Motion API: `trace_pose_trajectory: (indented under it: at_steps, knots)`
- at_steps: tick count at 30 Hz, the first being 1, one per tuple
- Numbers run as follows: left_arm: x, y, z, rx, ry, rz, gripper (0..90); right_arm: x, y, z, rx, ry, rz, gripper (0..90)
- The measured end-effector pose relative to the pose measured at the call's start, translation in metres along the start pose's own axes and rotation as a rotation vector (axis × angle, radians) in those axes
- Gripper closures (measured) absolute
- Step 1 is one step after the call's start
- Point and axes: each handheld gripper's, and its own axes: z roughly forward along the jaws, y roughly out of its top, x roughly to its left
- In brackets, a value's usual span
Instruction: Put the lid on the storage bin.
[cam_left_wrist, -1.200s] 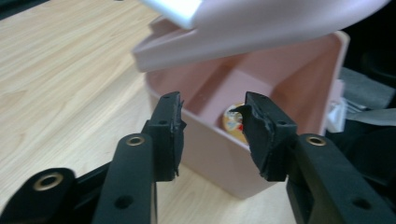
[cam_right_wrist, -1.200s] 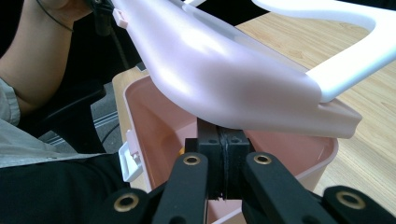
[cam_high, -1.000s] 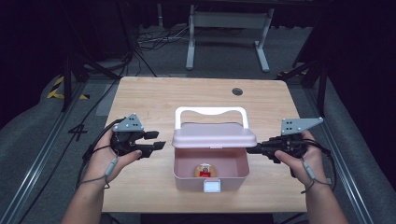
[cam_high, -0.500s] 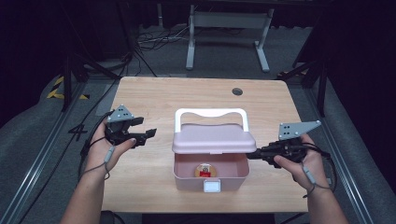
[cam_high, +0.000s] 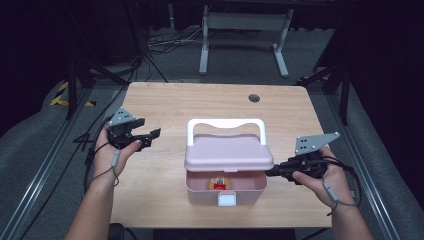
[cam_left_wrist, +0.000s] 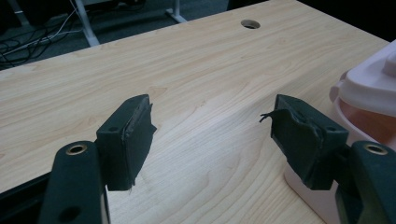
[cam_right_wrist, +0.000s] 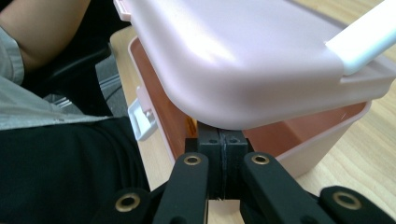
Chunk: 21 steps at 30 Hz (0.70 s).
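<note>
A pink plastic box (cam_high: 226, 189) with a white front latch (cam_high: 226, 200) stands at the table's near middle. Its pink lid (cam_high: 229, 156), with a white handle (cam_high: 225, 123), sits tilted, raised at the front. A small red and yellow item (cam_high: 218, 183) lies inside. My right gripper (cam_high: 270, 172) is shut, its tips (cam_right_wrist: 222, 140) pushed under the lid's (cam_right_wrist: 243, 51) edge at the box's right rim. My left gripper (cam_high: 150, 137) hovers left of the box, apart from it. Its jaws have just been opening and stand open (cam_left_wrist: 212, 130) with nothing between them.
The wooden table (cam_high: 165, 105) has a cable hole (cam_high: 254, 98) at the back right. A metal frame (cam_high: 242, 30) and cables (cam_high: 165, 42) lie on the floor beyond. The person's arm and torso (cam_right_wrist: 46, 107) are close behind the box's front.
My left gripper has drawn back to the left, away from the box, and its jaws have spread wider. The right gripper and the lid have stayed put.
</note>
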Motion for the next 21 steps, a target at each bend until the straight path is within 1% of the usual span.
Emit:
trace_pose_trajectory:
  at_steps: [3,4,8,10,12,15,16,18,21]
  knots:
    - [0.0006,-0.0002,0.0008,-0.002,0.012,0.004,30.3,0.0025,-0.0005,0.0007,0.043,-0.001,-0.004,90.0]
    - [0.0005,-0.0002,0.0012,0.001,0.009,0.004,30.3,0.0036,-0.0005,0.0006,0.057,-0.002,-0.007,90.0]
    - [0.0002,-0.0004,0.0034,0.008,0.006,0.012,30.3,0.0060,-0.0010,0.0006,0.098,-0.006,-0.013,90.0]
    - [0.0003,-0.0008,0.0038,0.010,0.010,0.012,30.3,0.0063,-0.0011,0.0007,0.109,-0.005,-0.014,90.0]
    - [0.0013,-0.0016,0.0044,0.007,0.013,0.005,30.4,0.0070,-0.0015,0.0002,0.135,0.002,-0.013,90.0]
    - [0.0034,-0.0037,0.0065,0.015,0.012,-0.007,30.7,0.0067,-0.0032,0.0000,0.172,0.007,-0.014,90.0]
    - [0.0034,-0.0037,0.0065,0.015,0.012,-0.007,30.7,0.0067,-0.0032,0.0000,0.172,0.007,-0.014,90.0]
    - [0.0034,-0.0043,0.0076,0.021,0.009,-0.004,30.7,0.0069,-0.0038,0.0008,0.198,0.008,-0.015,90.0]
    - [0.0030,-0.0044,0.0081,0.019,0.008,-0.002,30.9,0.0065,-0.0044,0.0015,0.215,0.013,-0.016,89.8]
